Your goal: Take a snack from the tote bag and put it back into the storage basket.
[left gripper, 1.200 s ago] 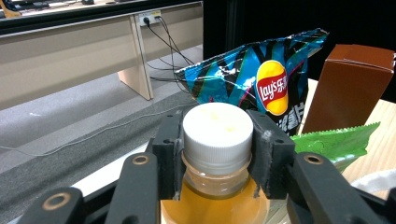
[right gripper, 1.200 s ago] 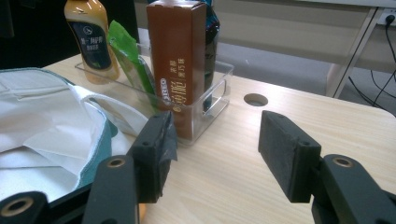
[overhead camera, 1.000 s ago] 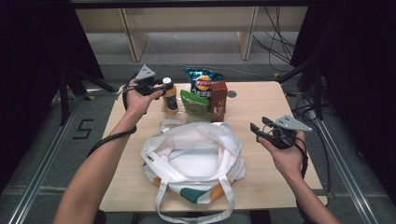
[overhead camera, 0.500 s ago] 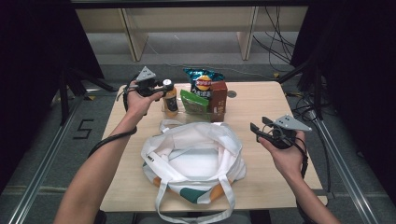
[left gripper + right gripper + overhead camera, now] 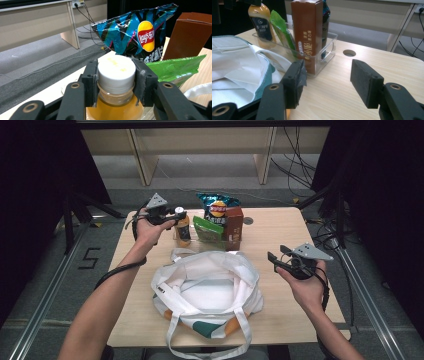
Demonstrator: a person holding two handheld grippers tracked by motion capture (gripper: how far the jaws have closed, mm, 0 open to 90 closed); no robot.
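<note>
1. High view:
   - Left gripper [image 5: 176, 213] reaching over the far left part of the wooden table [image 5: 280, 235], clamping the white cap of an orange drink bottle [image 5: 183, 229].
   - Bottle standing upright at the left end of a clear plastic bin [image 5: 239, 242], just beside a green snack packet [image 5: 208, 227], with a brown carton [image 5: 233, 224] and a blue Lay's chip bag [image 5: 216, 207] farther along.
   - Right gripper [image 5: 274, 260] hovering over the right side of the table, jaws parted, gripping nothing.
   - White tote bag [image 5: 207, 290] lying open-mouthed between the two hands, nearer the person than the bin.

2. Left gripper view:
   - Pressing both black pads against the sides of the white cap [image 5: 116, 70], jaws partly closed around it.
   - Orange liquid showing below the cap; chip bag [image 5: 140, 32], green packet [image 5: 175, 67] and brown carton [image 5: 185, 35] sitting behind.

3. Right gripper view:
   - Standing wide apart over bare tabletop, holding nothing between the pads.
   - Facing the bin [image 5: 327, 53] with the carton [image 5: 308, 32], green packet [image 5: 280, 30] and bottle [image 5: 260, 21] inside; tote bag [image 5: 239, 72] lying at left.
</note>
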